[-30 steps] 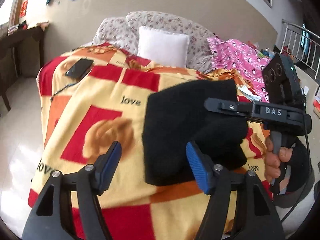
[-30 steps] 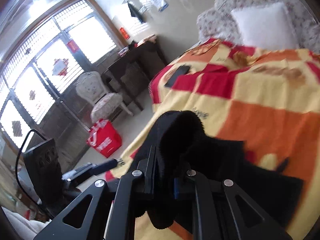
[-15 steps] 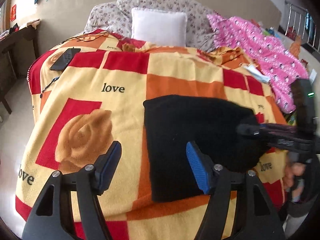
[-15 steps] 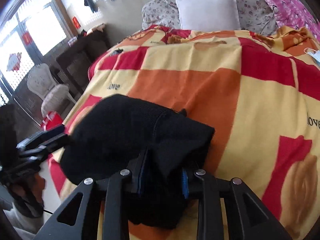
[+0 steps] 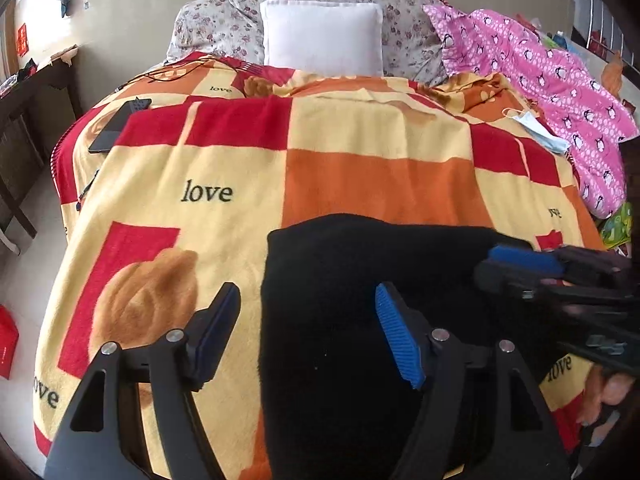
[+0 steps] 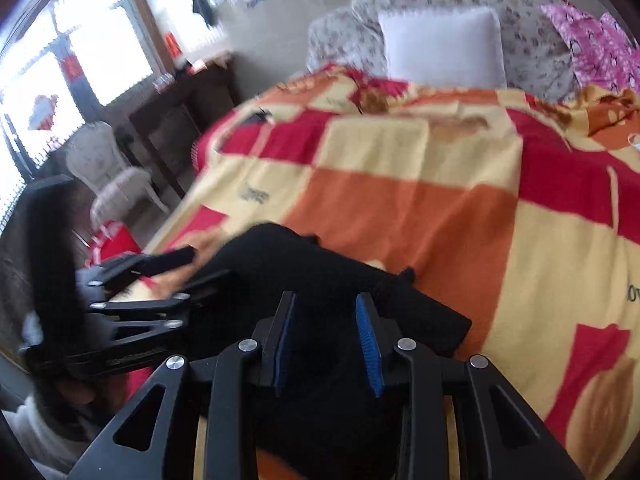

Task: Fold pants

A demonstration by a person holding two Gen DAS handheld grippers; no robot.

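so the left claw [image 5: 308, 332] is spread wide with nothing pinched, and its jaws have just been opening a bit more; the left edge of the black pants [image 5: 360, 300] sits in the gap between the blue pads [image 5: 396, 340] but they aren't pressing on it. the right claw [image 6: 326, 340] has a narrow gap and has just been closing a touch. black fabric lies under and between its pads, though it doesn't look clamped from here. the pants lie folded in a dark block at the near end of the bed, on the red, orange and yellow "love" blanket [image 5: 360, 160]. further back there's a white pillow [image 5: 322, 36], a phone [image 5: 120, 124] near the left edge, and a pink penguin-print cloth [image 5: 560, 92] off to the right.
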